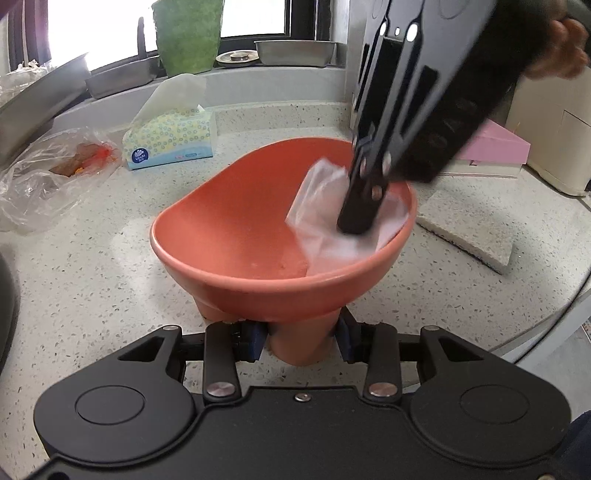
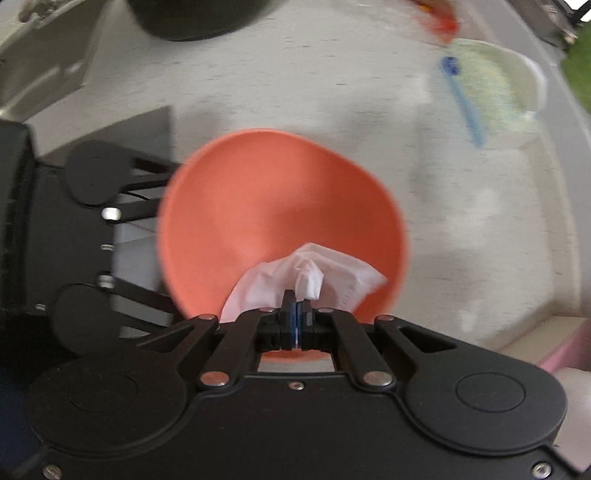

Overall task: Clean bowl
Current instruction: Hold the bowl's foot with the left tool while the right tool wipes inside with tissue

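An orange footed bowl [image 1: 236, 236] stands tilted on the speckled counter. My left gripper [image 1: 301, 341] is shut on its foot, one blue pad on each side. My right gripper [image 1: 356, 225] reaches down into the bowl from the upper right, shut on a white tissue [image 1: 332, 236] that lies against the bowl's right inner wall. In the right wrist view the bowl [image 2: 273, 206] lies below, and my right gripper [image 2: 297, 310] pinches the tissue [image 2: 332, 275] between its closed pads. The left gripper's body [image 2: 85, 236] shows at the left there.
A tissue box [image 1: 170, 142] and a clear plastic bag with scraps [image 1: 48, 177] sit left of the bowl. A sponge [image 1: 469, 229] and a pink box [image 1: 495, 147] lie to the right. Metal trays [image 1: 295, 51] and a green pot [image 1: 188, 35] line the window sill.
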The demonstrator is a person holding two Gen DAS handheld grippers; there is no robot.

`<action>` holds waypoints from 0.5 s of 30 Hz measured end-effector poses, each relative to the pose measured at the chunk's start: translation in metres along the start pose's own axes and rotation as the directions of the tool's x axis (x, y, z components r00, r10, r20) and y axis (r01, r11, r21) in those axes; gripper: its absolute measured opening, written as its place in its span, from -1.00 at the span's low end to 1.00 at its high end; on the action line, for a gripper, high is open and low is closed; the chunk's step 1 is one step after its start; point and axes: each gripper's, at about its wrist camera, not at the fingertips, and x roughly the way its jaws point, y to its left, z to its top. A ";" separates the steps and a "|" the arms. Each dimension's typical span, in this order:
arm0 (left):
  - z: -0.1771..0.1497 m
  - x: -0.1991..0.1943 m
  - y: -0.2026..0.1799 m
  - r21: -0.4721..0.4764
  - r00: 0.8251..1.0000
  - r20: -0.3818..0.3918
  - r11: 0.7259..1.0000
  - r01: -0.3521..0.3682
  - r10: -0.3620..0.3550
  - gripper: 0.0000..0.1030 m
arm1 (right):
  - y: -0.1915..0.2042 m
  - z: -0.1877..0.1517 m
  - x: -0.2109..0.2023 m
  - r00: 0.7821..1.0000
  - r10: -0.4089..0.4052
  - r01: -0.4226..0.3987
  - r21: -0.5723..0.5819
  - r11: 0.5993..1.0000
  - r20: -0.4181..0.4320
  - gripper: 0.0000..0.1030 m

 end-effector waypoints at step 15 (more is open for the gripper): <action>0.006 0.007 0.000 0.006 0.998 -0.055 1.000 -0.003 0.003 -0.27 | -0.021 0.052 0.000 0.998 -0.028 0.023 0.076 0.997 0.064 -0.99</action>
